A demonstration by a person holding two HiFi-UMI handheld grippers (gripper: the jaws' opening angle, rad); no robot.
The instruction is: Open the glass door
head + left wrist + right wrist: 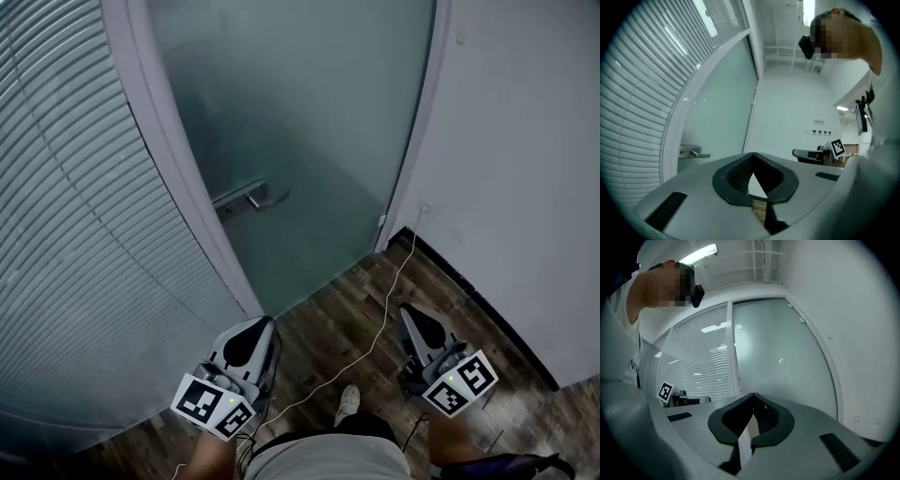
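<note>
Approach step. Left gripper (pixel 255 326) and right gripper (pixel 410 317): fingers clenched, empty. Glass door (pixel 309 141) appears shut, its handle (pixel 246 197) well ahead of the left fingers. Next move likely: reach the handle, release fingers, grasp.

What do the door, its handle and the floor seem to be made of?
Door: apparently frosted glass. It is matte and grey-green, and nothing shows clearly through it.
Handle: probably brushed metal, silvery with a dull sheen.
Floor: dark wood planks or wood-look laminate. Grain and plank seams show.
</note>
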